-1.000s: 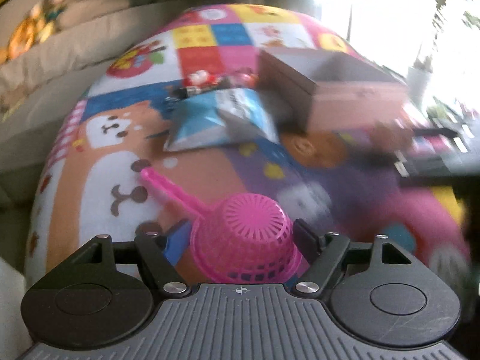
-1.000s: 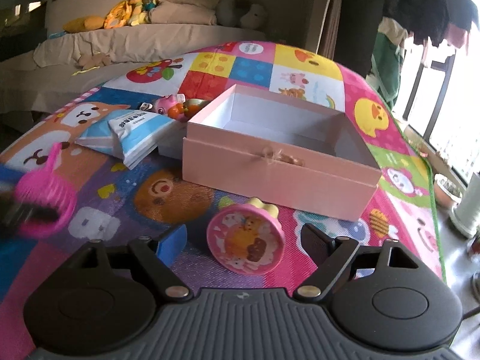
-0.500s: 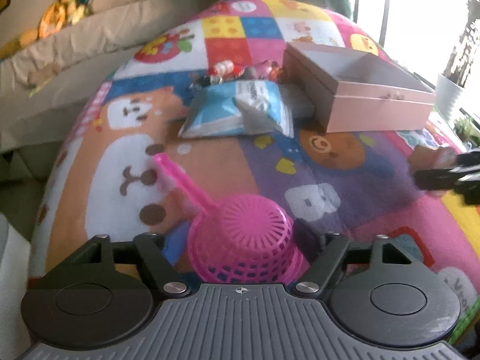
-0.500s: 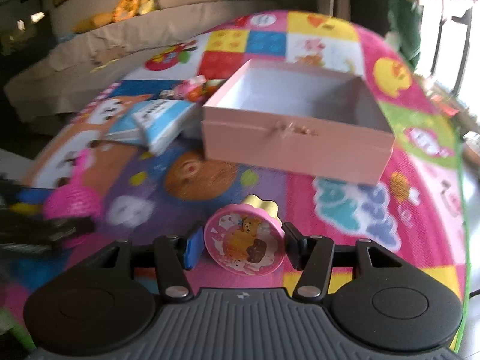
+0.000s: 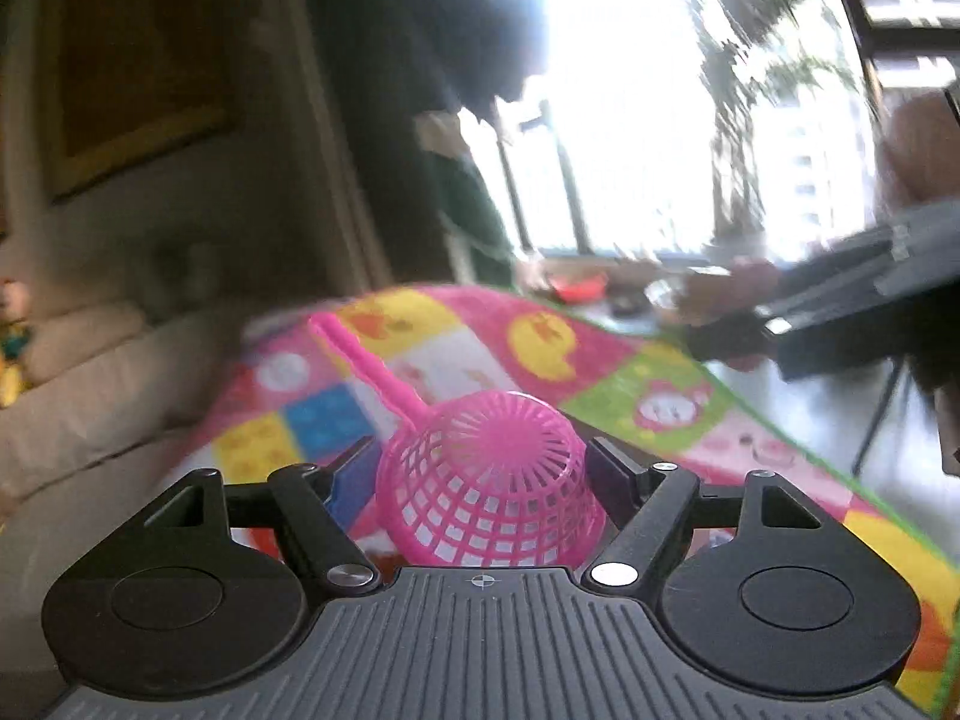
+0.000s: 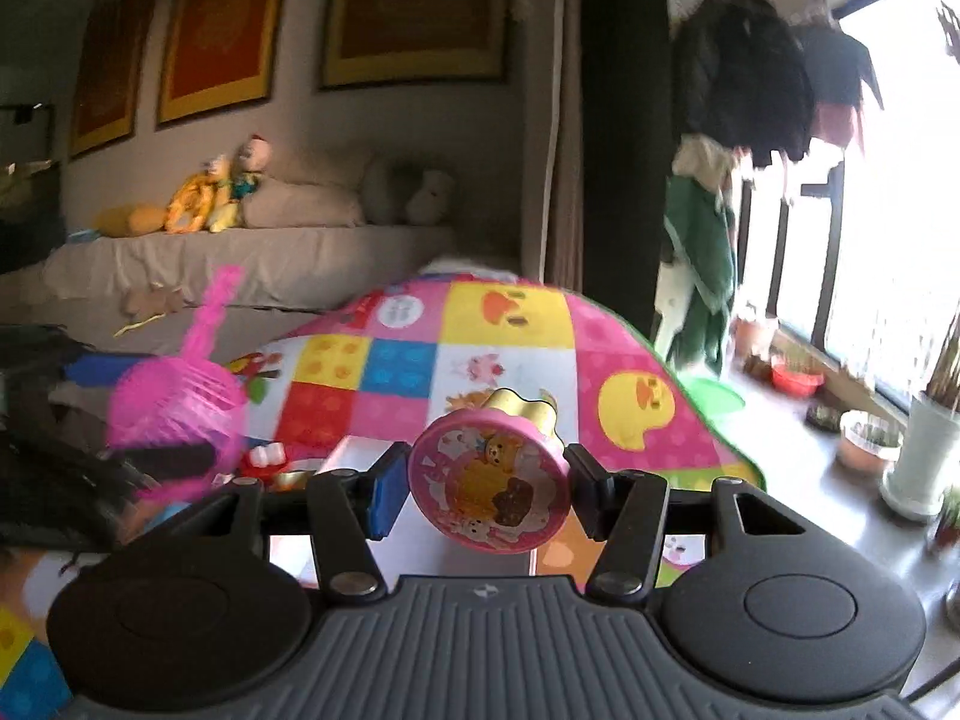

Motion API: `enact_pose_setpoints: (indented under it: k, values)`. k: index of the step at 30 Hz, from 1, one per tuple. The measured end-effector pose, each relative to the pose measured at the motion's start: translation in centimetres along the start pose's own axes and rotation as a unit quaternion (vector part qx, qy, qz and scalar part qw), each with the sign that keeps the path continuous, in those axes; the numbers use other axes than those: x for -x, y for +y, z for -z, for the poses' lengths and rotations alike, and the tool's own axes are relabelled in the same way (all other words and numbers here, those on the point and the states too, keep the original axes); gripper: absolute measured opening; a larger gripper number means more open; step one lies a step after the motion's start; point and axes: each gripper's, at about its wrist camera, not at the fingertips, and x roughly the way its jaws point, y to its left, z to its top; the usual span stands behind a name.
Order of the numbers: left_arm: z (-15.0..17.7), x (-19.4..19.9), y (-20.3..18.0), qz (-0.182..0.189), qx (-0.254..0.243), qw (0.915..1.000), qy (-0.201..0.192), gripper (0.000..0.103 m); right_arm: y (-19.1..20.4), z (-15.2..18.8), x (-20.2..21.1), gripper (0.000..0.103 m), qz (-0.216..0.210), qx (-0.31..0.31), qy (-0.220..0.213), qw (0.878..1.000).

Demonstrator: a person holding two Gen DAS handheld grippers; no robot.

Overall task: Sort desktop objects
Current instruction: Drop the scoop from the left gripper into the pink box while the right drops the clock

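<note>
My left gripper (image 5: 486, 474) is shut on a pink plastic strainer (image 5: 489, 480), its mesh bowl between the fingers and its handle pointing away up-left. It is held high above the colourful play mat (image 5: 456, 360). My right gripper (image 6: 483, 480) is shut on a round pink cartoon toy with a gold knob (image 6: 489, 489), also raised. In the right wrist view the left gripper with the strainer (image 6: 174, 414) is at the left, blurred. A pale edge of the pink box (image 6: 384, 534) shows just below the right fingers.
Small toys (image 6: 270, 462) lie on the mat left of the box. A beige sofa with plush toys (image 6: 210, 198) stands behind. Potted plants (image 6: 918, 456) and a window ledge are at the right. The mat's green edge (image 5: 792, 450) borders a grey floor.
Both grippers have lifted and tilted up, still holding their objects. The view now shows the far mat, sofa and window instead of the box and snack bag.
</note>
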Motion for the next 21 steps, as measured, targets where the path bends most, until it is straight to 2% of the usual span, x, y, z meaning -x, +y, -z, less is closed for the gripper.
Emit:
enact_pose_setpoints:
  k: [3,7,9,12,17,19,21]
  values:
    - [1.5,-5.2,-0.7,0.023,-0.007,0.9990,0.039,0.080,-1.8,0.6,-4.3,0.055,-0.017,-0.043,0.050,0.998]
    - [3.5,-9.3,-0.3,0.040,0.014,0.9962,0.077,0.082,-2.4,2.1,-8.7,0.055,-0.024,-0.069,0.103,0.992]
    - [4.2,-9.4,0.4,0.045,0.033,0.9944,0.089,0.095,-2.4,2.6,-10.5,0.055,-0.033,-0.070,0.130,0.989]
    - [5.1,-7.0,1.5,0.045,0.057,0.9942,0.080,0.097,-1.8,3.2,-11.4,0.057,-0.043,-0.078,0.145,0.985]
    - [8.3,-1.8,3.9,-0.007,0.097,0.9914,0.087,0.100,-0.9,3.0,-11.2,0.061,-0.034,-0.068,0.130,0.989]
    - [10.0,-0.4,4.8,-0.052,0.110,0.9872,0.103,0.100,-0.1,2.5,-11.1,0.063,-0.038,-0.056,0.125,0.990]
    - [12.2,0.9,5.6,-0.102,0.130,0.9782,0.126,0.100,1.6,2.2,-10.8,0.065,-0.048,-0.035,0.120,0.991]
